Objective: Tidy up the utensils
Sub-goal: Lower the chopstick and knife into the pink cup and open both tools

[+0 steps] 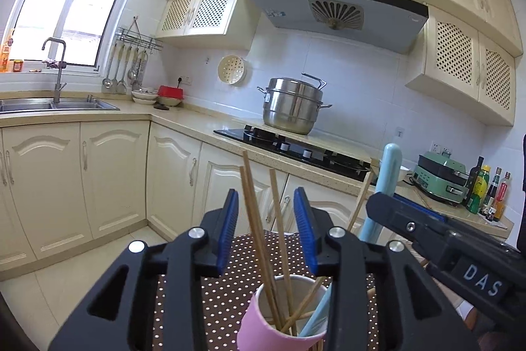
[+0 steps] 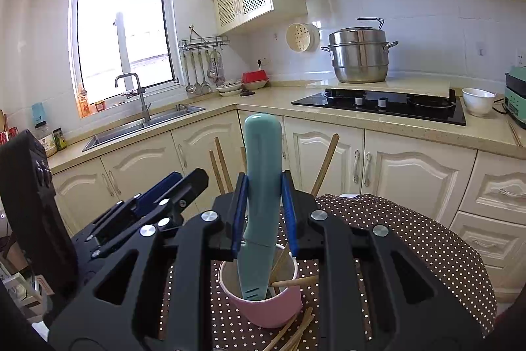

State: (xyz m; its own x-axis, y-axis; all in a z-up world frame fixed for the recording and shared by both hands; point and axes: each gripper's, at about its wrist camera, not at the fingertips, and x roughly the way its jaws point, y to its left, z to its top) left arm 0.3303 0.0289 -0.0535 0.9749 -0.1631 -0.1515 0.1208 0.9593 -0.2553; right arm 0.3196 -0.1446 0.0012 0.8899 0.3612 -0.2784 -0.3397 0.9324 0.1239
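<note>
A pink paper cup [image 1: 263,328] stands on a brown polka-dot cloth [image 2: 411,236]. Several wooden chopsticks [image 1: 254,213] stand in the cup. They rise between the blue pads of my left gripper [image 1: 266,196], which is open, and neither pad presses on them. My right gripper [image 2: 264,178] is shut on the handle of a teal knife [image 2: 263,153]. The knife is upright, with its blade down inside the cup [image 2: 273,308]. In the left wrist view the knife [image 1: 389,166] and the right gripper [image 1: 384,206] are at the right. A few loose chopsticks [image 2: 296,331] lie on the cloth beside the cup.
Behind the cloth runs an L-shaped counter with a black hob [image 2: 378,104], a steel steamer pot [image 2: 360,55], a white bowl [image 2: 478,101] and a sink [image 2: 141,127]. A green appliance [image 1: 440,180] and bottles [image 1: 486,189] stand at the right.
</note>
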